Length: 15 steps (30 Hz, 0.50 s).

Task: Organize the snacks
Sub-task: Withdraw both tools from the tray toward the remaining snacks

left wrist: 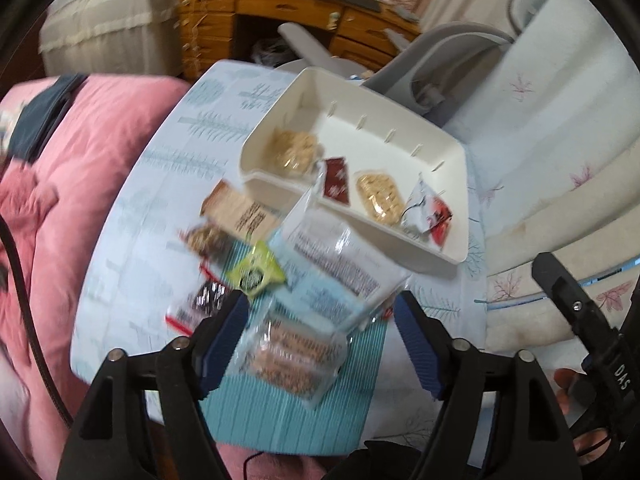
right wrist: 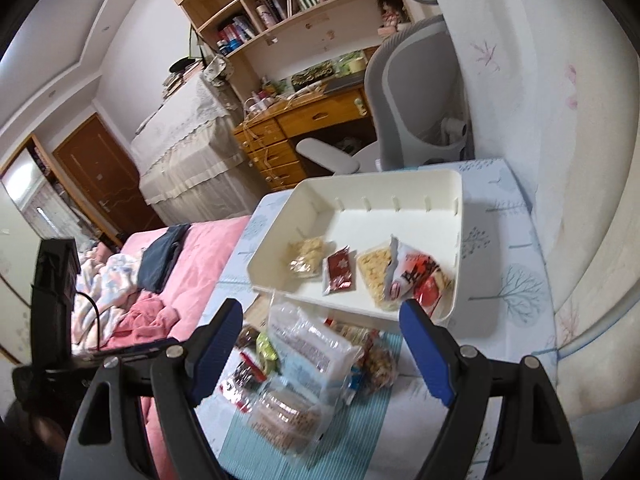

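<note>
The tray [right wrist: 456,184] sits on the table [right wrist: 508,264], behind the mat [right wrist: 360,432]. In the tray, four packets lie in a row along its near wall. A pile of snacks [right wrist: 308,364] lies on the mat, just before the tray. The bed [right wrist: 200,264] lies left of the table; the chair [right wrist: 416,92] stands behind it.

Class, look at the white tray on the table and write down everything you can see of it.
The white tray is a shallow rectangular bin, seemingly plastic, with rounded corners and slotted ribs along its inner walls. It sits flat on the tree-patterned tablecloth, beyond the pile of loose snacks. Inside, near its front wall, lie four packets in a row; the rest is bare. Neither gripper touches it.
</note>
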Motion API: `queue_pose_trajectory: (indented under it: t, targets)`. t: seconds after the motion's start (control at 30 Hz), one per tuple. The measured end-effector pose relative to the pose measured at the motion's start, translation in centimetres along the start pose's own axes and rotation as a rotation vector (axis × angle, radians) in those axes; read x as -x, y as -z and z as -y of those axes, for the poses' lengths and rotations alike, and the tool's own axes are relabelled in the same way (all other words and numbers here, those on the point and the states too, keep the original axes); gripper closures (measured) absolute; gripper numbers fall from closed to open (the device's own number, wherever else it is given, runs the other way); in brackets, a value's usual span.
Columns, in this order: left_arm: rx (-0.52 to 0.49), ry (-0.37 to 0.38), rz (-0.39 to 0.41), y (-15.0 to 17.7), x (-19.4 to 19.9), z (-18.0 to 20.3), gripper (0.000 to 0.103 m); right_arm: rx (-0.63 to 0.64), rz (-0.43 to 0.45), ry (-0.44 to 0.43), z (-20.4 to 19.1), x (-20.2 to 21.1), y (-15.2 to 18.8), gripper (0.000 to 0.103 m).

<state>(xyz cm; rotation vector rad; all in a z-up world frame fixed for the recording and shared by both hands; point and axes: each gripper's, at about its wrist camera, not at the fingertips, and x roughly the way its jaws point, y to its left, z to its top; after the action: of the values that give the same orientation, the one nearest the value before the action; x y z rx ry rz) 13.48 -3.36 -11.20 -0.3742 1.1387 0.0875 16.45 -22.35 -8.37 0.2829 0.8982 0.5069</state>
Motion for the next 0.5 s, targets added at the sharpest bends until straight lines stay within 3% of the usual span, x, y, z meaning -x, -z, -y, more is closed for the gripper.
queue_pose_trajectory:
  t: [0.23, 0.5]
  targets:
    - [0.189, -0.004, -0.050, 3.5, -1.3, -1.6, 0.025, -0.012, -0.058, -0.070, 1.5, 0.2, 0.8, 0.022]
    - [0.456, 0.027, -0.205, 6.8, -5.4, -4.1, 0.025, -0.019, -0.117, -0.106, 2.7, -0.4, 1.4, 0.022]
